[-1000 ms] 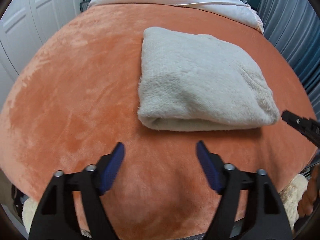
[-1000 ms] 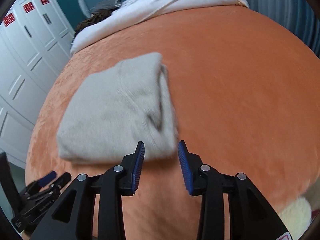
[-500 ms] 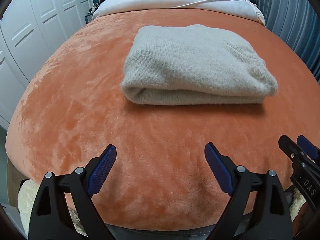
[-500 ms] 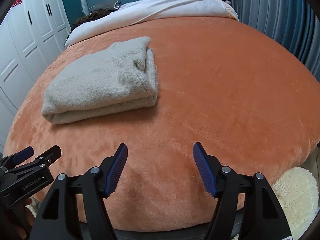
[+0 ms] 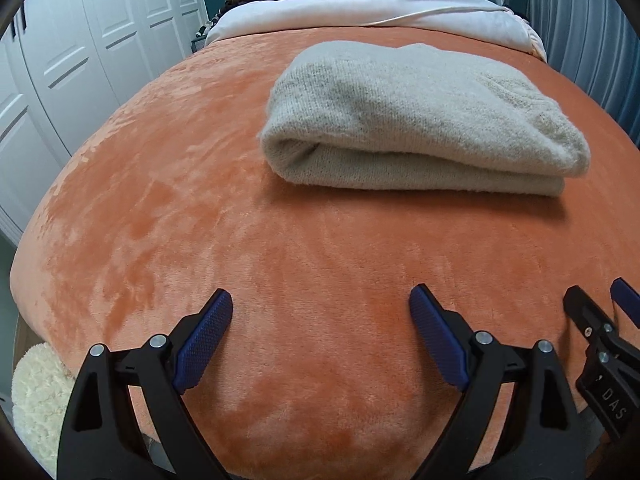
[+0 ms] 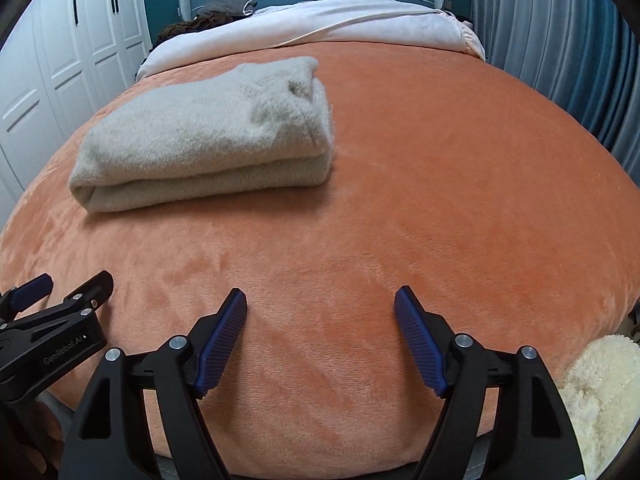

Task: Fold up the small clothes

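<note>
A beige knit garment (image 5: 420,120) lies folded in a neat thick rectangle on the orange blanket (image 5: 200,208); it also shows in the right wrist view (image 6: 208,136). My left gripper (image 5: 322,340) is open and empty, near the bed's front edge, well short of the garment. My right gripper (image 6: 320,340) is open and empty too, near the front edge and to the right of the garment. Each gripper shows at the edge of the other's view: the right one (image 5: 600,320) and the left one (image 6: 60,292).
White bedding (image 5: 380,8) and dark clothes (image 6: 216,12) lie at the head of the bed. White wardrobe doors (image 5: 60,60) stand on the left, blue curtains (image 6: 560,40) on the right. A cream fluffy rug (image 6: 600,392) lies below the front edge.
Both grippers have pulled back from the folded garment toward the bed's front edge and tilted up. The right gripper's jaws have opened wide. The garment stays folded in place.
</note>
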{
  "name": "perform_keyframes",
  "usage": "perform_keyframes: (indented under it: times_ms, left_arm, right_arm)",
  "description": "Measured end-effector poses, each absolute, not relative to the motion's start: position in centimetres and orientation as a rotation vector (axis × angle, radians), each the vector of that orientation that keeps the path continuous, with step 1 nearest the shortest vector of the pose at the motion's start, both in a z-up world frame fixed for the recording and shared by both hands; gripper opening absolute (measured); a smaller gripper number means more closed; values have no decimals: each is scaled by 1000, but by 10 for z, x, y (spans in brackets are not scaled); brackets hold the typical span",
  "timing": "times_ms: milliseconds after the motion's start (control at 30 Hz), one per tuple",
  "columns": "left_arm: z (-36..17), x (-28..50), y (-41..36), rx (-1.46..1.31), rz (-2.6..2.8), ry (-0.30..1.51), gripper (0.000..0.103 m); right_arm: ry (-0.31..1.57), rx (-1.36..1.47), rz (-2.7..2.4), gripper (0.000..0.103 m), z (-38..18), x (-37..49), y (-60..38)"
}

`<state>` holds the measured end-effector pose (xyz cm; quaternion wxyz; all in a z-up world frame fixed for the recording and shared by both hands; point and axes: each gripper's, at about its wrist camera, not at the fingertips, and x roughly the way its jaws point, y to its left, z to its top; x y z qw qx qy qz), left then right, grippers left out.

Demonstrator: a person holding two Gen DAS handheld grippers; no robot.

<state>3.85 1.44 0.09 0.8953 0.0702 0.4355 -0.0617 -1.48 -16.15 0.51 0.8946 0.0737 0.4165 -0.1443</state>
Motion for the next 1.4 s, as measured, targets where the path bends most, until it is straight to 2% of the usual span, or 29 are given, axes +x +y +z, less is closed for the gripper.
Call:
perform_keyframes:
  times_ms: [400,567,733,767,1400]
  left_arm:
    - [-9,35,16,131,-130,839,98]
    - [-11,36,16,120,-132,825,98]
    - [-12,39,16,123,-130,828,98]
    - [-12,39,15,130,-126,828,98]
    - [-13,38,12,139,-118,828,98]
  right_arm:
    - [811,139,-295,87,-8,-15,-148]
    - [810,142,-285,89,-10,-13,-152]
    - [824,132,-283,94,-14,-10,-149]
    - [825,131,-284,98,-15,-10,-147]
    - [838,141,-281,98,-18,-8,-145]
